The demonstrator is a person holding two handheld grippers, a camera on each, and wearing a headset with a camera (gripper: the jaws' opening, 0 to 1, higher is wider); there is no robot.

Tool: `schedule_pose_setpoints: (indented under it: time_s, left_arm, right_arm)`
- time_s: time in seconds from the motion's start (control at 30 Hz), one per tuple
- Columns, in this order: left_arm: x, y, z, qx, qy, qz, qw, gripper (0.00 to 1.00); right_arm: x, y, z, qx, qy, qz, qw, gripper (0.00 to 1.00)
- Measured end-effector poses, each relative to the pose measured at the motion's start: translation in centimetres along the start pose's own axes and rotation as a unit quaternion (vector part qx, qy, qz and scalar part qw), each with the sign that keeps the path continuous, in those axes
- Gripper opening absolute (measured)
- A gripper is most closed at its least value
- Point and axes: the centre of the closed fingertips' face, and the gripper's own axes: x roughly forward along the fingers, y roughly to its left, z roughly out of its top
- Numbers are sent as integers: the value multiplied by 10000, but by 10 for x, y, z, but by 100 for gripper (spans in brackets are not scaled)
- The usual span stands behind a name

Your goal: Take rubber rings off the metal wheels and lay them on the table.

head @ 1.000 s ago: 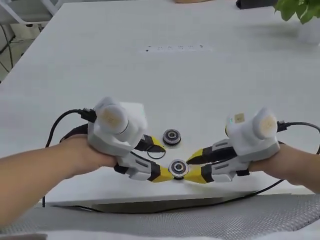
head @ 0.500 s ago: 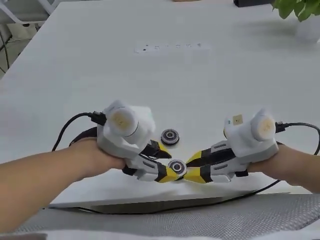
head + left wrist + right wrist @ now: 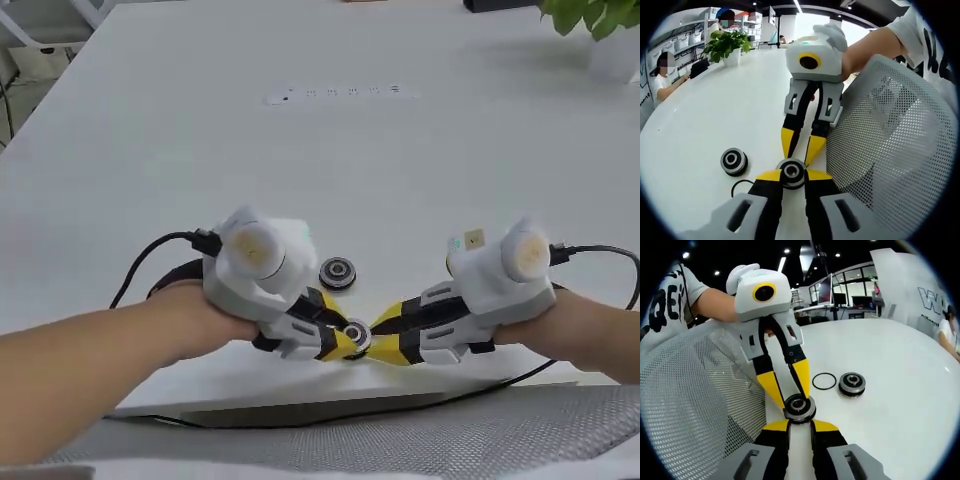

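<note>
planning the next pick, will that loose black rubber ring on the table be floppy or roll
Probably floppy and light: the thin black rubber ring is a slim loop. It lies flat on the white table, so rolling seems unlikely, though hard to get under.

Bright, even; fisheye edges warped.

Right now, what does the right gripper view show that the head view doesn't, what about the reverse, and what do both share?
Right gripper view: a loose rubber ring lying flat on the table beside the free wheel, and a mesh chair back. Head view: a plant at the far corner and the cable trailing from the left gripper. Both: the wheel between the left gripper and right gripper tips, the free wheel, the white table.
</note>
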Motion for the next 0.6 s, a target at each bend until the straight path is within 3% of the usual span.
schedule_pose_setpoints:
  time_s: [0.2,0.33,0.37,0.6]
  left_arm:
    - [2,-2,0,287,24,107,9995,10]
    - [2,1,1,244,-29,178,9995,8]
    - [1,0,-4,285,59,176,9994,7]
    - [2,3,-2,298,-11,223,9993,7]
  right_arm:
    - [0,0,0,7,-14,-16,10000,13]
    - [0,0,0,7,-15,-23,10000,13]
    - [0,0,0,-7,-21,-24,10000,12]
    - [-1,0,1,-20,-17,-24,10000,12]
